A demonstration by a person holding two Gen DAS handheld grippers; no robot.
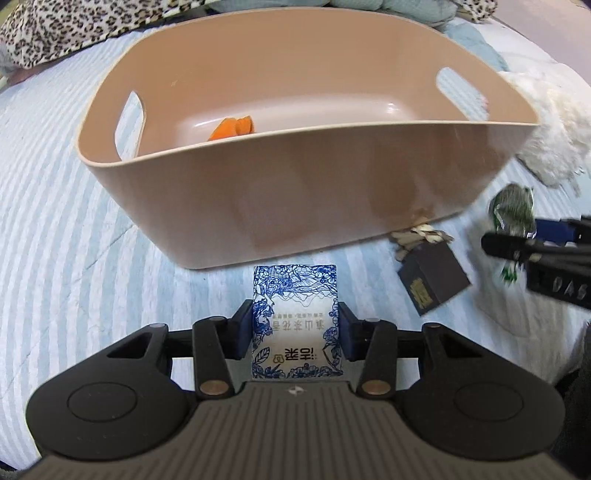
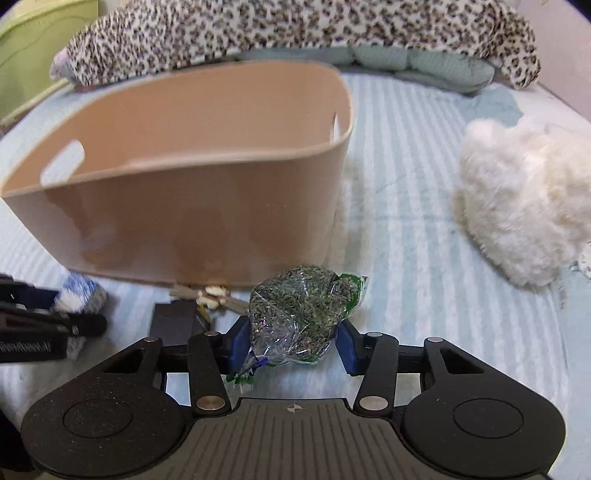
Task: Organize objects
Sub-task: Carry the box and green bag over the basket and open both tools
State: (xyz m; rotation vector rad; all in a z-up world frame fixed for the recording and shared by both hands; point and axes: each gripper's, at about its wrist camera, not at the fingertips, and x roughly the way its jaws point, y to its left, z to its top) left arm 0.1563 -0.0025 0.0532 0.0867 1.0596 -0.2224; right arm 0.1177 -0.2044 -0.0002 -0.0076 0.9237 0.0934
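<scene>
Objects for sorting are found on a pale striped bedcover, grouped around a tan plastic bin with cut-out handles. One orange item is seen lying on the bin floor; its identity cannot be settled from this angle.

Left gripper: the jaws are closed against the two sides of a blue-and-white printed packet, which is held flat, just in front of the bin's near wall and short of its rim.

Right gripper: a clear bag of dried green herbs is pinched between the blue pads, with the bulk of the bag bulging forward of the fingertips. The bag is positioned near the bin's front corner, outside it. In the left wrist view the same bag is glimpsed at the right edge, blurred.

A small dark box with gold print is noted on the bedcover just beside the bin's base, between the two grippers, with pale dried pieces lying at its open end, close against the bin wall.

A white fluffy item is recorded to the right of the bin, well apart from both grippers. A leopard-print fabric and a pale teal quilt are observed behind the bin
</scene>
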